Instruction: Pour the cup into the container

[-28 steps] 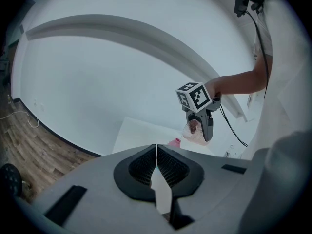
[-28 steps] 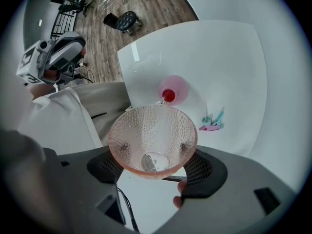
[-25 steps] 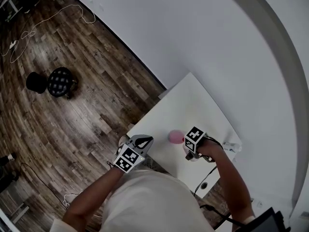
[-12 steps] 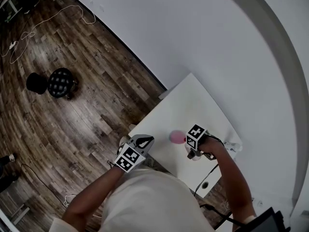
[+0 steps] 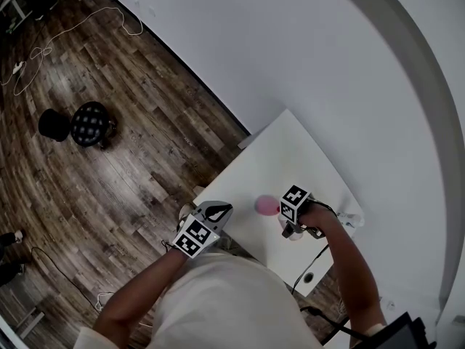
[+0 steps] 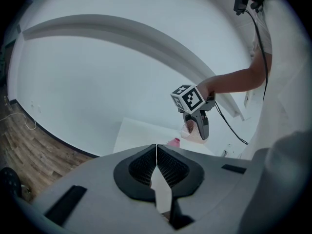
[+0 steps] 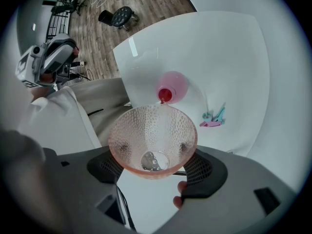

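Well, we see the left gripper [image 5: 220,210] held off the near edge of the white table [image 5: 290,151], jaws pressed together, nothing btwn them; the right forearm [image 5: 349,267] reaches over the table. The right gripper [image 7: 153,167] angles down, jaws clamped on a dimpled pinkish clear plastic cup [image 7: 152,130], tilted, far rim at the round pink container [image 7: 174,86].

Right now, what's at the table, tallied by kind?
Grippers: 2, the left gripper shut and empty, the right gripper gripping
Dimpled clear cup: 1, between the right gripper's jaws
Pink container: 1, on the table
Small teal-and-pink item: 1, too small to identify
Total: 5
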Demonstrator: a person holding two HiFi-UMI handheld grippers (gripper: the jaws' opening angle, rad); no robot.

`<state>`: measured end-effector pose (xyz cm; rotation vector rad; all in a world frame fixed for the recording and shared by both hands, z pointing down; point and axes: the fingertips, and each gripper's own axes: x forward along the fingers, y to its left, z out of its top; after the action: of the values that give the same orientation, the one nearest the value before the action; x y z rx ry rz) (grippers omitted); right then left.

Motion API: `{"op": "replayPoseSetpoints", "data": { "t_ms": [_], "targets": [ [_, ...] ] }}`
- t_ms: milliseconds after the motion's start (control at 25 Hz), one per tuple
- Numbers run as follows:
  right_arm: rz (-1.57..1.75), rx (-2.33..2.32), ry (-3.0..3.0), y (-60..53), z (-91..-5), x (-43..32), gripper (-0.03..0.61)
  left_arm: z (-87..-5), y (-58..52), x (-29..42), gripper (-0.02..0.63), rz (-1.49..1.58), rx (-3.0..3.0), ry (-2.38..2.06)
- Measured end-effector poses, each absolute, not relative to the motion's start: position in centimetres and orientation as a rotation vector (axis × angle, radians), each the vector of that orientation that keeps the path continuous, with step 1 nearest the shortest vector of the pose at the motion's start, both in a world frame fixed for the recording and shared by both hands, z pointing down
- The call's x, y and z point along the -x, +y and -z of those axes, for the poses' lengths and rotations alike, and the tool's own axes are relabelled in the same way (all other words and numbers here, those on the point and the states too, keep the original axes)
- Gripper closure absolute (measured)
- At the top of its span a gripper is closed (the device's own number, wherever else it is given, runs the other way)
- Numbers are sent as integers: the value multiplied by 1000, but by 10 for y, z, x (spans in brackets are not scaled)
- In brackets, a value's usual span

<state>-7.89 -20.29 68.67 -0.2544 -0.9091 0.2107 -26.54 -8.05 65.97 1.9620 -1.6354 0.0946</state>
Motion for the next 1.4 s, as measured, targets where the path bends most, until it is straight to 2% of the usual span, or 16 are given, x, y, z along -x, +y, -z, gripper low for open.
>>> {"op": "replayPoseSetpoints", "data": {
  "t_ms": [1400],
  "targets": [
    [-187, 328, -817, -214, -680, 83, 218, -660, -103, 258, 601, -86, -1948, -1641]
  ]
}}
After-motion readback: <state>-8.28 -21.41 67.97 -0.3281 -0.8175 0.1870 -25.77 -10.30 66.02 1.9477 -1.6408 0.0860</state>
